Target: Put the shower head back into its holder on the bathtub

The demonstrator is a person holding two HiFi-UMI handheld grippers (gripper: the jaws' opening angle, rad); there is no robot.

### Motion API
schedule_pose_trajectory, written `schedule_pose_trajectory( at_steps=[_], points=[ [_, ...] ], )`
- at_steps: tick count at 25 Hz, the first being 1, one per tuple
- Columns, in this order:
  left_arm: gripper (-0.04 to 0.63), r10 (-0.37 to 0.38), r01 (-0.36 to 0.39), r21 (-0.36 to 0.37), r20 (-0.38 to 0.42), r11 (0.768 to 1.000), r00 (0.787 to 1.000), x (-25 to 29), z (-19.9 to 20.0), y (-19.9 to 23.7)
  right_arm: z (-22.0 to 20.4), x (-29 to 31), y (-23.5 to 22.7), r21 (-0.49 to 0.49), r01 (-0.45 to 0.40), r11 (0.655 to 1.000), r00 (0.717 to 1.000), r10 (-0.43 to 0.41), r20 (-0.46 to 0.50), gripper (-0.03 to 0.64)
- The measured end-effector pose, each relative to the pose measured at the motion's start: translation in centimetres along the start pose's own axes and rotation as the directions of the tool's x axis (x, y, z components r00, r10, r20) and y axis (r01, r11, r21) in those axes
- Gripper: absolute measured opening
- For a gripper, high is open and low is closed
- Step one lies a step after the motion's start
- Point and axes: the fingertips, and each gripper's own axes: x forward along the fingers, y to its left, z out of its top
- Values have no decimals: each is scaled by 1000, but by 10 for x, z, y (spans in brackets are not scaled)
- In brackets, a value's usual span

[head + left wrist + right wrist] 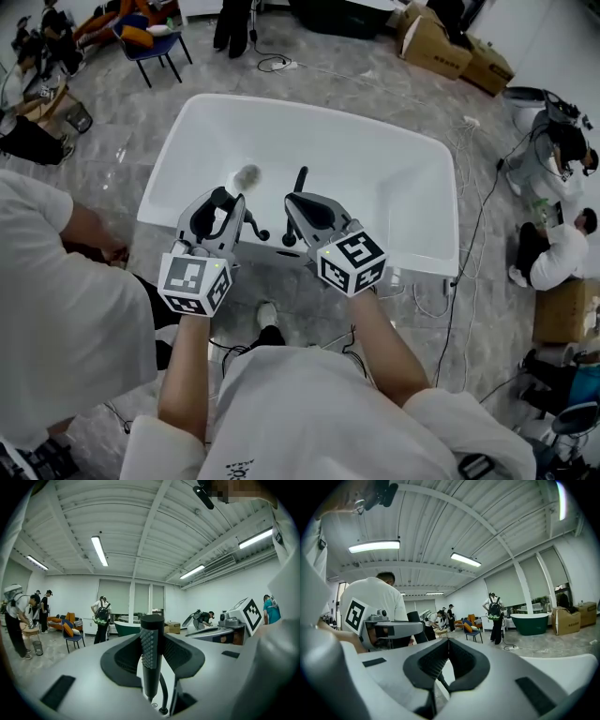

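Two handheld grippers reach out ahead of us over the near rim of a white bathtub (375,187). Our left gripper (151,637) has its jaws spread partway and pinching the shower head (151,660), a slim black wand with a nubbed face, held upright between the pads. Its hose (164,691) curls down to a fitting just below. Our right gripper (447,641) sits just beside the left, jaws pressed together at the tips with nothing between them.

We judge the step in hand to be carrying the wand to its holder, with the wand not yet seated. Just beyond the right gripper's tip stands a black upright fitting (300,178). We cannot tell whether it is the holder or part of the tap. The next move calls for bringing the wand's lower end over the holder's mouth, keeping it upright, easing it down, and only then letting the jaws part. The hose could snag on the rim fittings, and the right gripper crowds that same spot, so it may need to draw aside.

Close at our left stands a person in a white shirt (56,309), near enough to hamper that elbow. Cables (469,244) trail over the grey floor to the right of the tub. Farther off are a blue chair (150,45), cardboard boxes (441,42), seated people (558,248) at the right edge, and a dark green tub (529,623) by the far wall.
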Motion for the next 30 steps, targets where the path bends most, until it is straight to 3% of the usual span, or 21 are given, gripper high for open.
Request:
schedule_pose_trajectory(
  at_steps=[18,25,30],
  points=[
    [140,-165,158,-74,-94,985,982,52,-68,39,-42,51,-30,57,136,989,989,-131,-74,17],
    [140,-190,178,-94,-134,979,973,69,-94,37,-54,57,-42,85,140,987,986,-131,-105,17],
    [140,-168,153,-103,-153,983,974,81,-118,38,-66,55,-52,58,103,993,989,-96,-111,17]
  ],
)
